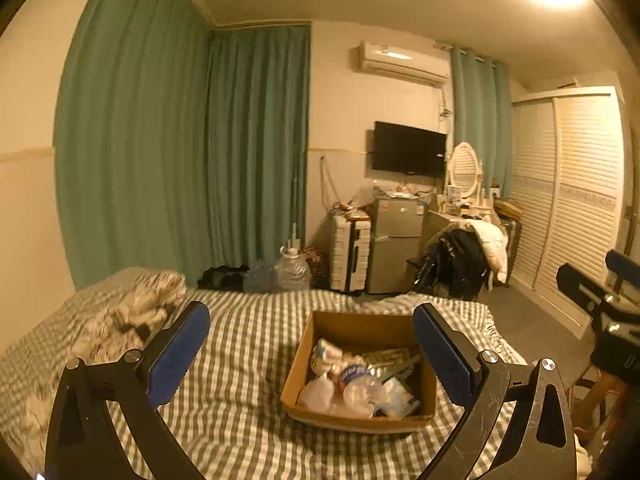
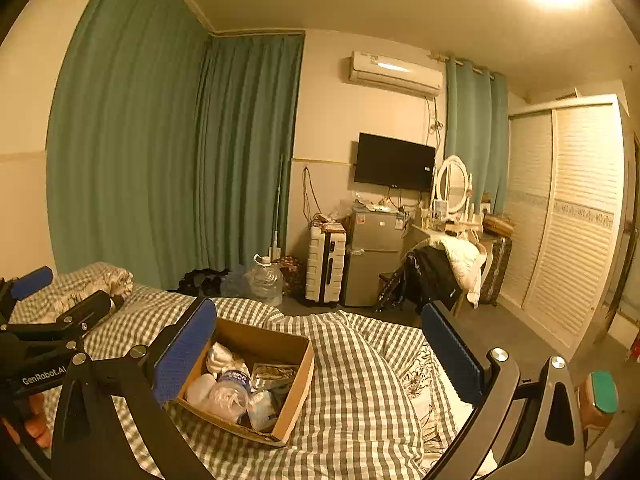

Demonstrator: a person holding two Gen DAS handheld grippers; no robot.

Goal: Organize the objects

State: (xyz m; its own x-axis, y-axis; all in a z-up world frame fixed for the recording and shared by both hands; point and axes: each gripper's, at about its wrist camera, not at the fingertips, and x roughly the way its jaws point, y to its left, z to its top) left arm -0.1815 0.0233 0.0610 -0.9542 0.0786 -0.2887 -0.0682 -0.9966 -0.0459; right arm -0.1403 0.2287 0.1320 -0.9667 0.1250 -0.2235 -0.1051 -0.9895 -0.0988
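An open cardboard box point(image 1: 394, 422) sits on a bed with a grey checked cover point(image 1: 240, 360). It holds several packets, a plastic bottle point(image 1: 354, 374) and white wrapped items. My left gripper point(image 1: 312, 356) is open and empty, held above the bed just before the box. My right gripper point(image 2: 320, 356) is open and empty, to the right of the box point(image 2: 296, 384), above a bunched fold of the cover point(image 2: 352, 380). Each gripper shows at the edge of the other's view: the right one point(image 1: 600, 292), the left one point(image 2: 48, 304).
A pillow point(image 1: 136, 300) lies at the bed's left. Beyond the bed stand water jugs point(image 1: 292, 270), a white suitcase point(image 1: 350, 254), a small fridge point(image 1: 394, 248), a chair piled with clothes point(image 1: 468, 256) and a louvred wardrobe point(image 1: 576, 200). Green curtains point(image 1: 180, 152) cover the left wall.
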